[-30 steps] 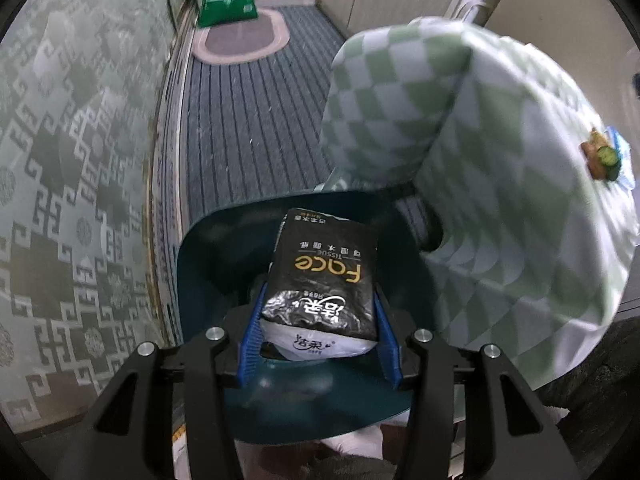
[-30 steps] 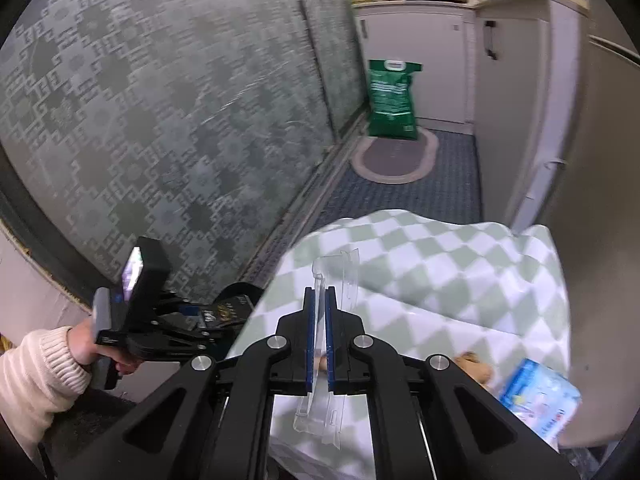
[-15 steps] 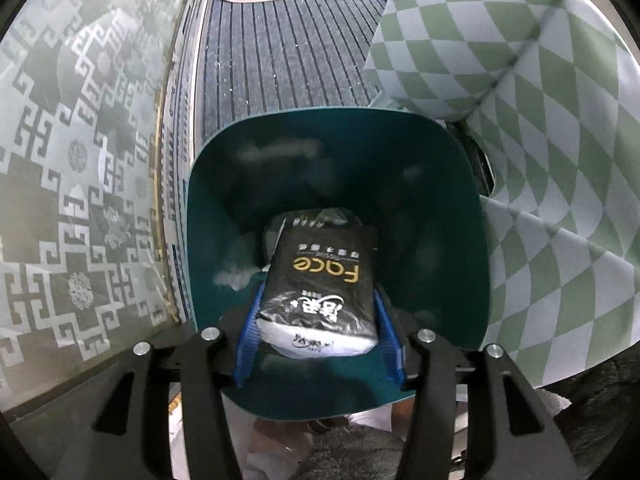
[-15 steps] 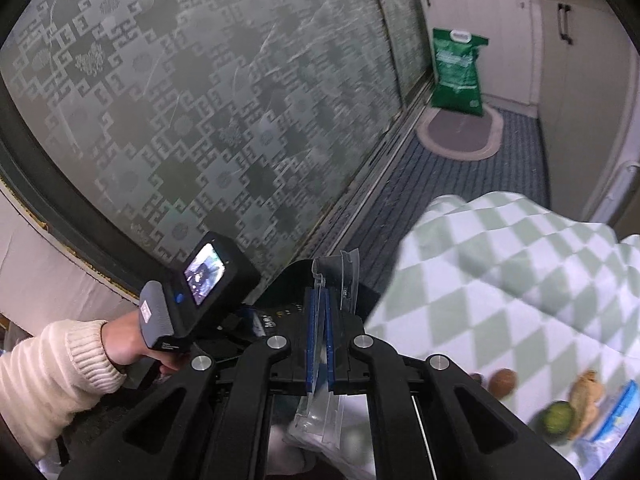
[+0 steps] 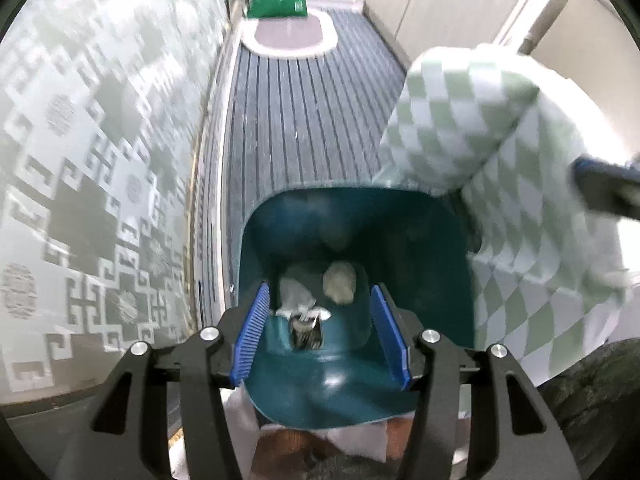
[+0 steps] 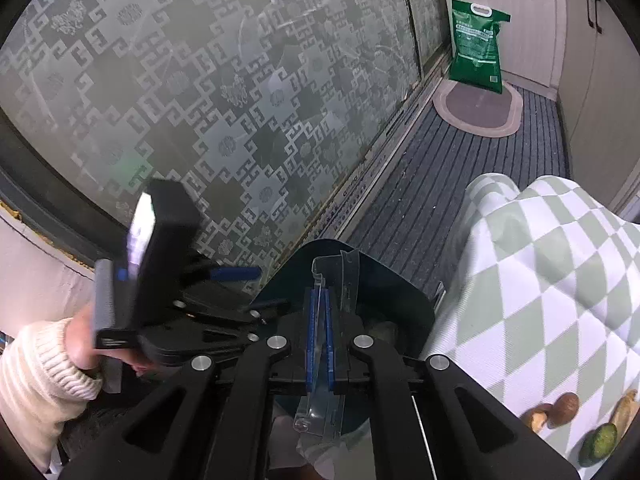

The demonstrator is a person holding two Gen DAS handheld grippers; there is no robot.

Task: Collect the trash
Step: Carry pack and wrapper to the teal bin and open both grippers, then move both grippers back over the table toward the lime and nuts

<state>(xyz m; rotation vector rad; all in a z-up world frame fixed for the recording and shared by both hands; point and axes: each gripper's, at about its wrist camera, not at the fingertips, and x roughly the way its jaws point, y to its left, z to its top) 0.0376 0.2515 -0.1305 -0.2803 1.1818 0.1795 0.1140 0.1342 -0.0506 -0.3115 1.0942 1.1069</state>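
A dark teal trash bin (image 5: pixel 436 240) stands on the floor beside the checked tablecloth. My left gripper (image 5: pixel 320 336) is open and empty above the bin's mouth. The black tissue pack (image 5: pixel 306 330) lies inside the bin with crumpled trash (image 5: pixel 339 283). My right gripper (image 6: pixel 319 344) is shut on a clear plastic package (image 6: pixel 334 276) and holds it over the bin's rim (image 6: pixel 384 276). The left gripper (image 6: pixel 236 274) shows in the right wrist view, left of the bin.
A table with a green-and-white checked cloth (image 6: pixel 560 280) stands right of the bin, with fruit scraps (image 6: pixel 560 410) on it. A patterned glass sliding door (image 6: pixel 200 100) runs along the left. A green bag (image 6: pixel 476 46) and an oval mat (image 5: pixel 288 34) lie at the far end.
My left gripper opened and the tissue pack dropped into the bin. My right gripper with the clear package moved over the bin.
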